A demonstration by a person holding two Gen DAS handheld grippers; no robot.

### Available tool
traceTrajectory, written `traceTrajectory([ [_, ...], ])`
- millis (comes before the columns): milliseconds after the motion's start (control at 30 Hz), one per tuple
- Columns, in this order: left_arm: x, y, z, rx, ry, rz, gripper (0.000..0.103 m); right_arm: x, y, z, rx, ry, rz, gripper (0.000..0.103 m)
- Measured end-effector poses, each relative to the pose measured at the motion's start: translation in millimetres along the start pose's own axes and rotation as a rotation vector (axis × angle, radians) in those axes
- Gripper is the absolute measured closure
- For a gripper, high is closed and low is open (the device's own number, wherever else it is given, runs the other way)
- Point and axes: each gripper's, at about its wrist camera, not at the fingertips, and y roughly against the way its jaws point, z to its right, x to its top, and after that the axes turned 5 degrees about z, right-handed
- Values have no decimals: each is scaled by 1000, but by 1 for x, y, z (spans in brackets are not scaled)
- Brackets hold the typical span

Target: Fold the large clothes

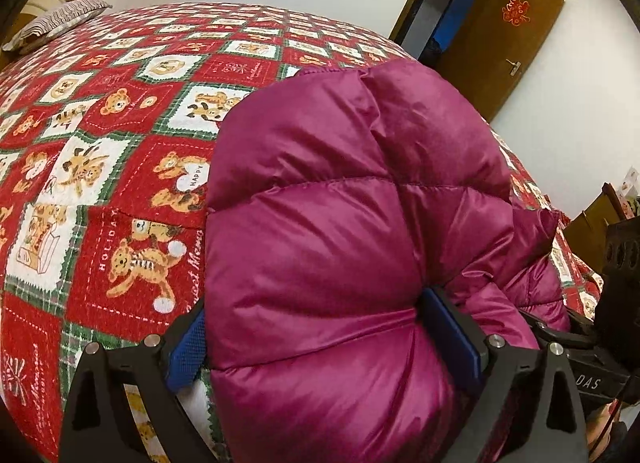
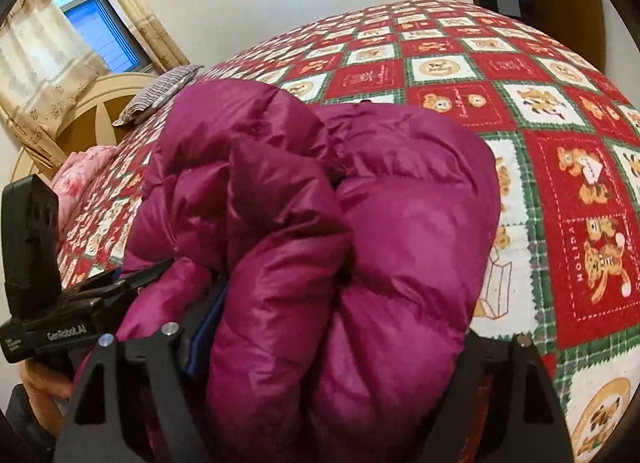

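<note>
**Reader:** Where does the folding stand?

**Describer:** Start with the bed [image 1: 100,135], covered in a red, white and green bear-print quilt; it stretches away ahead of both your tongs. On it, right at the tongs, sits the magenta down jacket [image 1: 320,223], already gathered into a thick, puffy bundle several layers deep. I judge the main folds done. What seems left is settling the bundle flat and letting go.

**Reader:** And my hands?

**Describer:** Both tongs angle downward toward the bed, side by side, each gripping the near edge of the bundle. Your left tongs [image 1: 320,347] are clamped on the jacket: the blue pads [image 1: 456,335] dent the padding from both sides. Your right tongs [image 2: 328,339] stand wide with a fat roll of jacket filling the gap. One blue pad lies against the fabric; the other is hidden, so I cannot tell whether they truly squeeze. Beyond the left tongs, a striped pillow [image 1: 60,23] lies at the far end of the bed.
</note>
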Motion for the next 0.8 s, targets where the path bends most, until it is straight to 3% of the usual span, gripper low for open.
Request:
traceTrajectory([
  [167,0,-1,1,7,-11,-4,6,2,-2,-5,-8,8,-22,24],
  [333,-9,13,8,14,-60,-5,19,-8,9,-27,-18,20,-54,50],
  [667,-68,62,17,41,-62,3,21,-65,57,-40,-31,15,-40,54],
  [800,-80,77,32,46,-94,12,27,-78,76,-43,-57,23,-24,62],
])
